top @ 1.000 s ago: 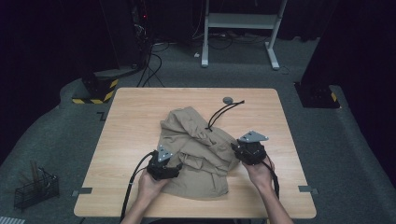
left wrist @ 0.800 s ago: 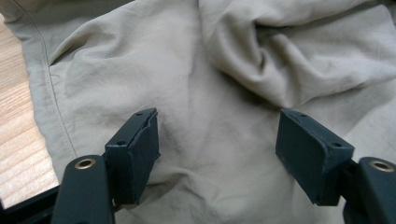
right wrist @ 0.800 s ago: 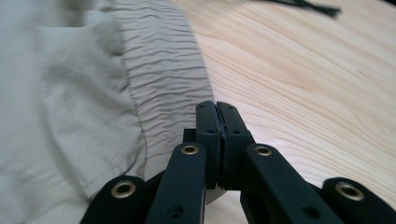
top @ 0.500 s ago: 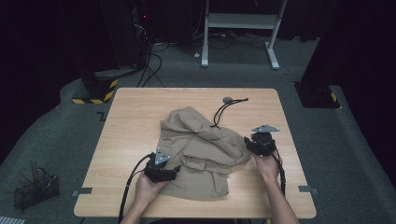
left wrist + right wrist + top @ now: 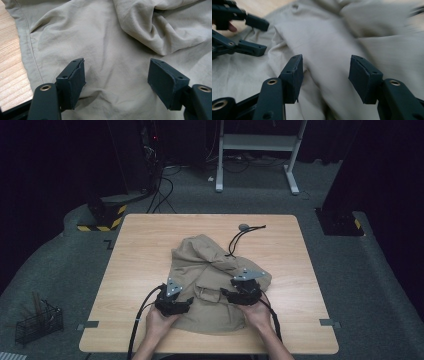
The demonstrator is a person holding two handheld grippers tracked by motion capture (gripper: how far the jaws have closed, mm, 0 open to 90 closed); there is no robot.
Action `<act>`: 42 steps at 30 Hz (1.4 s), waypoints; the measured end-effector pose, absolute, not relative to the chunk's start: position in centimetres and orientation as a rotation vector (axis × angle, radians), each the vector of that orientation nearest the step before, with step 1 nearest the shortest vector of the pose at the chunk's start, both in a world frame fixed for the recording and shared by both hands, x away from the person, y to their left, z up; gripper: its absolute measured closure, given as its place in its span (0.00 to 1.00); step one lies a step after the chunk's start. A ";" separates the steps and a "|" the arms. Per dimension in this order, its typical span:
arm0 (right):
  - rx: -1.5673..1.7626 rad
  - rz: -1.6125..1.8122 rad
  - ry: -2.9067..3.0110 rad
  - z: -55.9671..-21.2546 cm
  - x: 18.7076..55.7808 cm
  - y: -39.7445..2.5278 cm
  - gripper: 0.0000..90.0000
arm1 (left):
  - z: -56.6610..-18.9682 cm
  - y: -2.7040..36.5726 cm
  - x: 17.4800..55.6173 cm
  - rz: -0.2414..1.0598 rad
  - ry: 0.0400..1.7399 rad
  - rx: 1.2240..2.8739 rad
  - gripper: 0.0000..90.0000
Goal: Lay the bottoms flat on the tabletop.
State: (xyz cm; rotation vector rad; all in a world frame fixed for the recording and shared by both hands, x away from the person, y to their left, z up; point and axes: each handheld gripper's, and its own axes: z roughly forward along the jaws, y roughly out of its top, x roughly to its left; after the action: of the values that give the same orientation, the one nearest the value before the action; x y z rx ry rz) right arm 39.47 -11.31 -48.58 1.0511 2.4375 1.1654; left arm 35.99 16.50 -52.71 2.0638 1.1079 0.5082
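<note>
A crumpled beige garment [image 5: 210, 270] lies in the middle of the wooden table [image 5: 145, 245]. A black drawstring [image 5: 239, 239] trails from it toward the far edge. My left gripper [image 5: 186, 301] rests at the garment's near left part, open, its jaws spread over flat cloth [image 5: 110, 47] near a stitched hem. My right gripper [image 5: 228, 295] is at the near right part, also open, and straddles a raised fold [image 5: 324, 45]. The left gripper [image 5: 259, 36] shows open at the upper left of the right gripper view. Nothing is clamped in either.
A small grey round object [image 5: 243, 226] lies by the drawstring's far end. Bare wood surrounds the garment on all sides. On the floor, a wire basket [image 5: 37, 322] stands at lower left and a white desk frame [image 5: 255, 145] at the back.
My right gripper swung out to the garment's right edge, then came back left and nearer the person, over the middle fold. The left gripper has barely moved.
</note>
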 end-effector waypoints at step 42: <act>0.999 0.929 2.330 -48.5 39.5 -14.1 1.00 | -51.4 19.1 36.0 0.533 1.156 2.102 0.99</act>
State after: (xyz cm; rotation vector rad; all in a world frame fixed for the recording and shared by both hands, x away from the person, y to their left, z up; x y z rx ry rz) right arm 39.54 -14.13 -48.46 0.9991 2.3302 0.9290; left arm 35.97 19.08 -51.44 2.1017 1.1561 0.5334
